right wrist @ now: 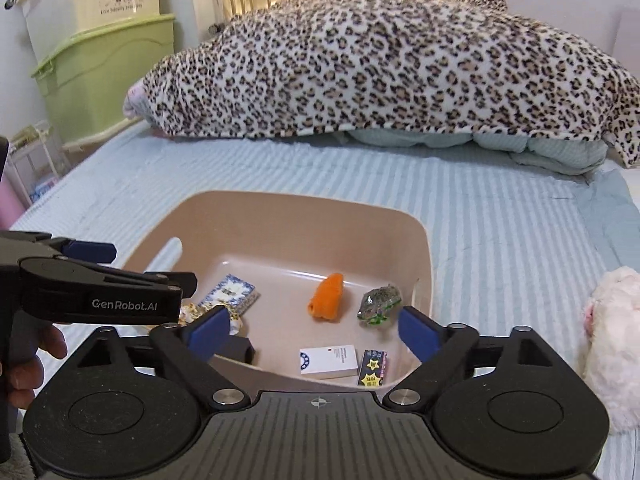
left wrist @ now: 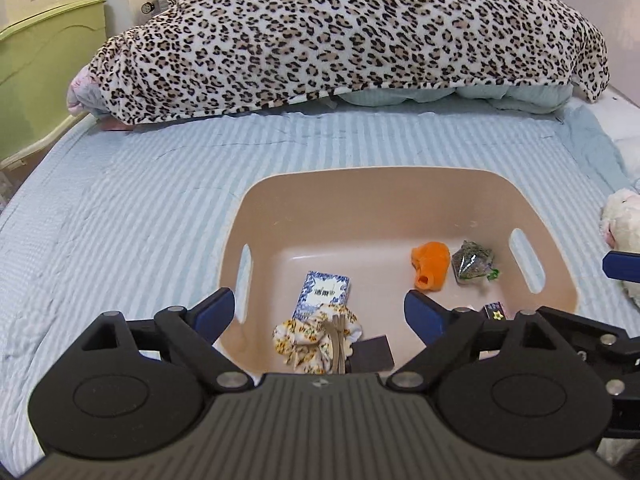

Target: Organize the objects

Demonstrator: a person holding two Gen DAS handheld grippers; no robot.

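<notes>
Beige bin [left wrist: 400, 192] on striped bed [left wrist: 120, 220], both slot handles visible. Left gripper [left wrist: 319, 312] above bin's near edge, jaws wide, nothing between blue pads [left wrist: 214, 310]. Right gripper [right wrist: 314, 330] likewise over near rim, jaws wide, nothing held; pads [right wrist: 416, 330] apart. In bin: blue-white box [left wrist: 322, 294] near left wall, floral cloth [left wrist: 316, 338] just in front of it and touching, dark block [left wrist: 374, 354] beside cloth at near wall. Orange toy [left wrist: 430, 266] and clear green-speckled bag [left wrist: 472, 266] side by side toward right wall, close but contact unclear. White card box [right wrist: 328, 362] and black star-marked box [right wrist: 374, 368] against near wall, just beside each other. Leopard blanket [left wrist: 340, 32] heaped over pale quilt [left wrist: 440, 94] at far end of bed. White plush [right wrist: 612, 344] on bed right of bin, outside it. Green crate [right wrist: 104, 76] off bed at left. Left gripper body visible in right view at left edge, hand [right wrist: 24, 368] on its grip.
</notes>
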